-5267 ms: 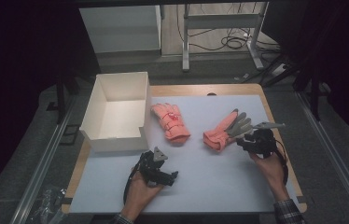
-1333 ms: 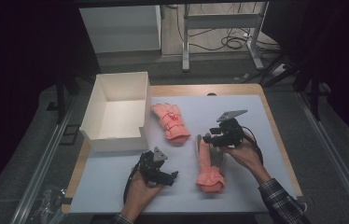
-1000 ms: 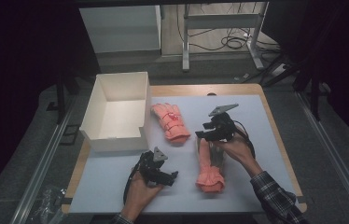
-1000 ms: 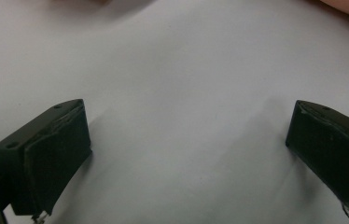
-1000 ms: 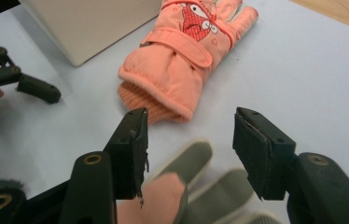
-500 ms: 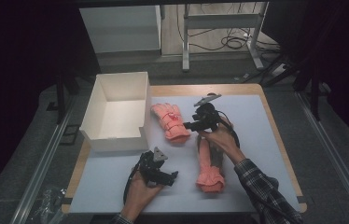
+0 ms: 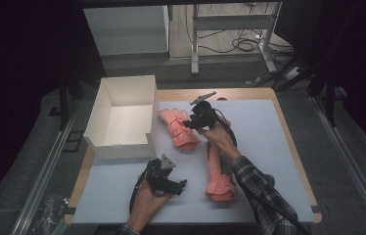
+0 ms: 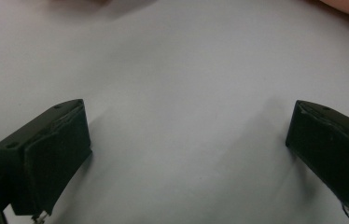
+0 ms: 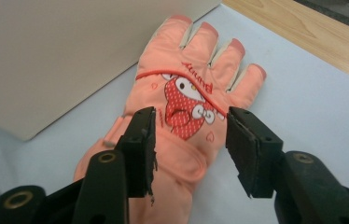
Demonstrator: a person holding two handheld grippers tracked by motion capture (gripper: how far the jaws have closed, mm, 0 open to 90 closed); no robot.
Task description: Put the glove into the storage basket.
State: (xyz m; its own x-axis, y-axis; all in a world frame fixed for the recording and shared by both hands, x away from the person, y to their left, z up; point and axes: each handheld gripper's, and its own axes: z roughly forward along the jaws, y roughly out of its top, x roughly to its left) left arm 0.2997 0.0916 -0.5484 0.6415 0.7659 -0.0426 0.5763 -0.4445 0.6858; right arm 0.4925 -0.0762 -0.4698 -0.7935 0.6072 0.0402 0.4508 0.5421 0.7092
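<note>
Two salmon-orange gloves lie on the pale mat. One glove [image 7: 178, 128] rests beside the white box, the other glove [image 7: 217, 171] lies lengthwise nearer the front. My right gripper [image 7: 189, 123] hovers over the glove by the box. In the right gripper view its jaws straddle that glove [image 9: 186, 93] near the cuff; the right gripper [image 9: 191, 140] is open, its jaws have just been closing, and the pads do not press the fabric. My left gripper [image 7: 180, 185] rests near the front edge; its view shows the left gripper [image 8: 186, 149] open wide over bare mat.
An open white cardboard box [image 7: 122, 120] stands at the left of the table, its wall [image 9: 60, 56] close beside the glove. The wooden table edge [image 7: 240, 93] runs along the back. Metal frame legs and cables lie on the floor beyond.
The right hand has moved left and away from the front glove to above the glove beside the box, and its jaws have narrowed. The left hand has stayed put.
</note>
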